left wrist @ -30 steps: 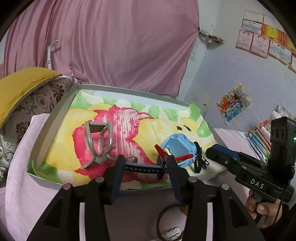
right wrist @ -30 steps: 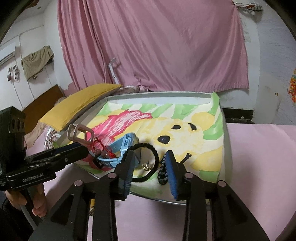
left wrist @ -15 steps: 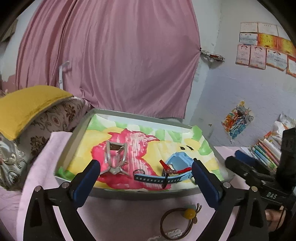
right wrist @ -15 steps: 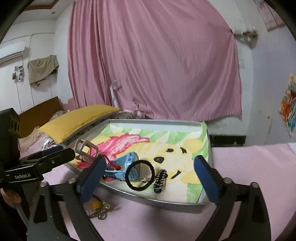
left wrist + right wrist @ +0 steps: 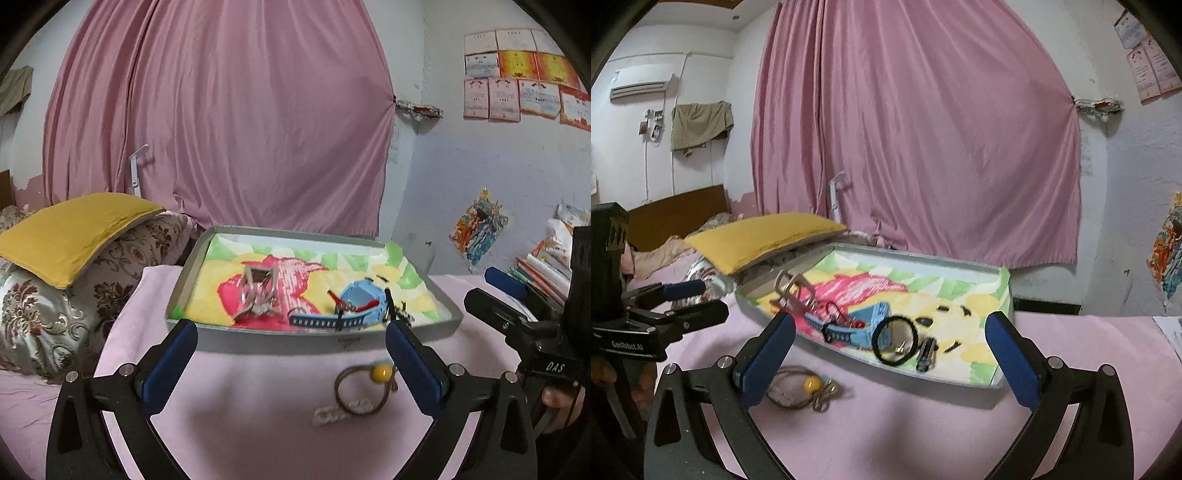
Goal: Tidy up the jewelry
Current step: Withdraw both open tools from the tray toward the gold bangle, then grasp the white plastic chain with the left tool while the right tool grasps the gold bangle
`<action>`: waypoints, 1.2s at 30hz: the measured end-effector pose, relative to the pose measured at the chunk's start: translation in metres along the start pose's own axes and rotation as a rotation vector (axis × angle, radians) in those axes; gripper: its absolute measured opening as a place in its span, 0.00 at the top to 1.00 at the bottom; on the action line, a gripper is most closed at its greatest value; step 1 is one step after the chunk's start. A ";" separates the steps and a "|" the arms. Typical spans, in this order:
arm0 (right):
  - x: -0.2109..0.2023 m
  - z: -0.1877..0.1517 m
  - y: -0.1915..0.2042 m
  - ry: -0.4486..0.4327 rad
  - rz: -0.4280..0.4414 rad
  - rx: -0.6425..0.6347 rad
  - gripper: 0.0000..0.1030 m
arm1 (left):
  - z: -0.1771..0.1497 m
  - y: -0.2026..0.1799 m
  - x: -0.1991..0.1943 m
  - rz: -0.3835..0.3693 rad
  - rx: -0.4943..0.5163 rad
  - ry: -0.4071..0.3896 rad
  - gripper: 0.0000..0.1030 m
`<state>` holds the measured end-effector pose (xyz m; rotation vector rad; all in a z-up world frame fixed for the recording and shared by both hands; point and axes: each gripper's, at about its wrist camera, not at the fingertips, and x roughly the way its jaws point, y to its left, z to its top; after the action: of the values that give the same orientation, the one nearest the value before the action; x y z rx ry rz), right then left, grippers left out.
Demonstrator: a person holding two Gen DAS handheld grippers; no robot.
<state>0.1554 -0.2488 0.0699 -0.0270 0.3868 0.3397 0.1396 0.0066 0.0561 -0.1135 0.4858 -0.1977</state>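
Note:
A grey tray [image 5: 258, 338] lined with a bright cartoon sheet sits on the pink cloth; it also shows in the right wrist view [image 5: 964, 380]. In it lie a metal hair claw [image 5: 258, 291], a blue watch [image 5: 354, 299], a black ring band [image 5: 894, 341] and a small dark clip [image 5: 925, 353]. A brown hair tie with a yellow bead [image 5: 380, 373] and a small white piece [image 5: 327, 416] lie on the cloth in front of the tray. My left gripper [image 5: 291, 365] and right gripper [image 5: 886, 362] are open wide and empty, back from the tray.
A yellow pillow [image 5: 70, 236] on patterned cushions [image 5: 44, 314] lies left of the tray. Books and pencils [image 5: 535, 273] are stacked at the right. A pink curtain [image 5: 221, 118] hangs behind.
Both grippers opened from nearly shut over the tray to wide open and pulled back and up, so the tray looks farther and the hair tie on the cloth shows.

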 end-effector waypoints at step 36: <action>0.084 -0.023 0.034 0.463 0.226 -0.071 0.64 | -0.038 -0.006 0.036 -0.186 0.101 0.378 0.46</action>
<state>0.2086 -0.1917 0.0181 -0.1337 0.8400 0.5730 0.1521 -0.0098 0.0076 -0.0209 0.8415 -0.4295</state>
